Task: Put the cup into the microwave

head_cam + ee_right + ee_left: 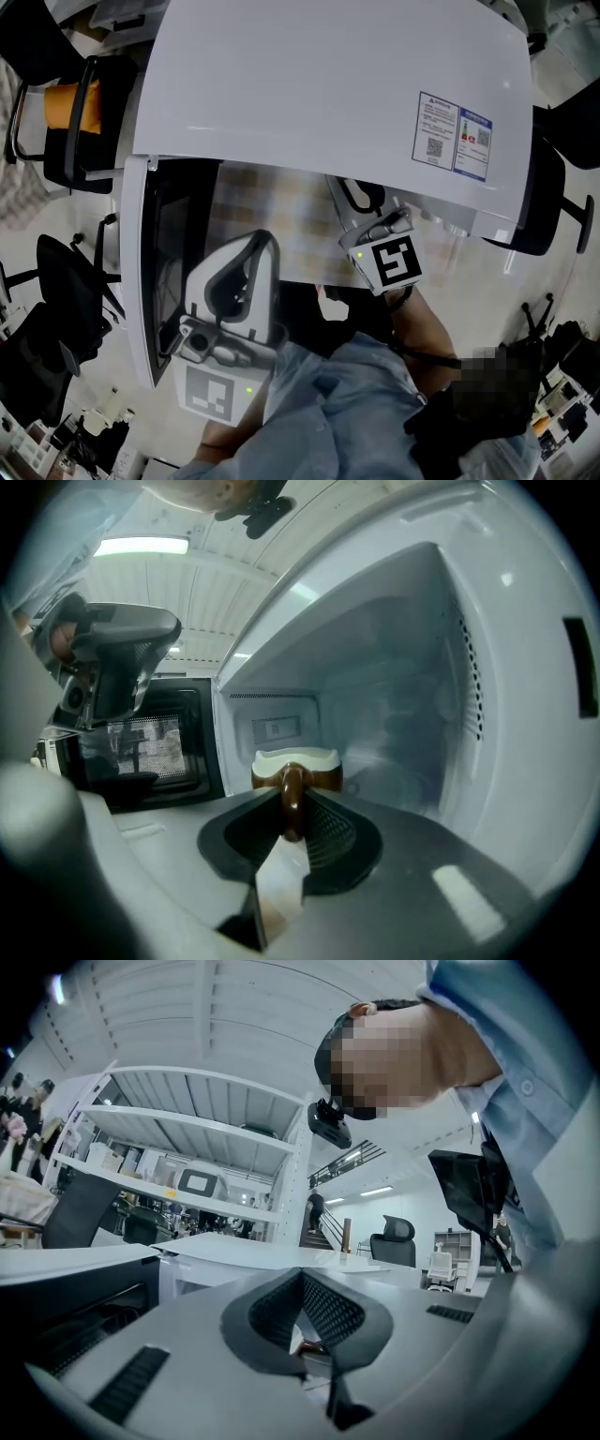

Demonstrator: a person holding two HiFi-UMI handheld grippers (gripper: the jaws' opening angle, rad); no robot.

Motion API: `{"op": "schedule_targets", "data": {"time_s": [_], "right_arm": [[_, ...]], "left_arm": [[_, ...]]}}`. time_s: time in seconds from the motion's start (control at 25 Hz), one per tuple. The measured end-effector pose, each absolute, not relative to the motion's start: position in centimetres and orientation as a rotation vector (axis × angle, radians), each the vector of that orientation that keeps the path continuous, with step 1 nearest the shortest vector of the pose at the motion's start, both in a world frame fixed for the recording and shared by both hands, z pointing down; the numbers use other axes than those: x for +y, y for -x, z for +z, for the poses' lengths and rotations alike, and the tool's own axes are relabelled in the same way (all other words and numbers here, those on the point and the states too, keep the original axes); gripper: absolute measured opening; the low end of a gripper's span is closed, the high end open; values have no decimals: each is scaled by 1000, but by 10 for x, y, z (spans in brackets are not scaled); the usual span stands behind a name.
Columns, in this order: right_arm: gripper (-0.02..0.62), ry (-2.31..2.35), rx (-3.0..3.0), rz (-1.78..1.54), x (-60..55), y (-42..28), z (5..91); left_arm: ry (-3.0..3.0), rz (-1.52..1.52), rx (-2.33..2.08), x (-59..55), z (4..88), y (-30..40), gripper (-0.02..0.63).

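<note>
The head view looks steeply down from close above the microwave [328, 84] and its open door [150, 281]. The left gripper view faces level across the room toward shelving [187, 1138]. The right gripper view looks closely into the cavity [375, 696]. The 2 views, head and right gripper, share the door, the cavity and the left gripper [246, 248].

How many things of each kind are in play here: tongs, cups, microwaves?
Tongs: 2 (left tongs empty, right tongs gripping the cup's handle)
Cup: 1, brown with a cream rim
Microwave: 1, white, door open
Total: 4
</note>
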State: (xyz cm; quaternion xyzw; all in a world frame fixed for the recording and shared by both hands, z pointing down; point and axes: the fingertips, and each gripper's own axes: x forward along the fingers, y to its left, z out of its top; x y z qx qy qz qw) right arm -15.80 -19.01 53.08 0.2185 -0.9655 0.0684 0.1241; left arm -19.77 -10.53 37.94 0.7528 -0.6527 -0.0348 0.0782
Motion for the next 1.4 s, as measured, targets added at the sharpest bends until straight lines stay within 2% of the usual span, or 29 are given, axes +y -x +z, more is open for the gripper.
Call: {"op": "schedule_targets", "data": {"time_s": [0.92,1.04,1.4], "right_arm": [[67,-749,-2720,107,-225,192,543],[118,-760,-2704,119,-225,189,545],[123,-715,-2665,187,-170,152,534]], "left_arm": [[-2225,-88,-1934,-114,376,223,5],[-2227,-80,-1937,-112,375,222,5],[-2228,6,-1946,-89,369,200,5]]}}
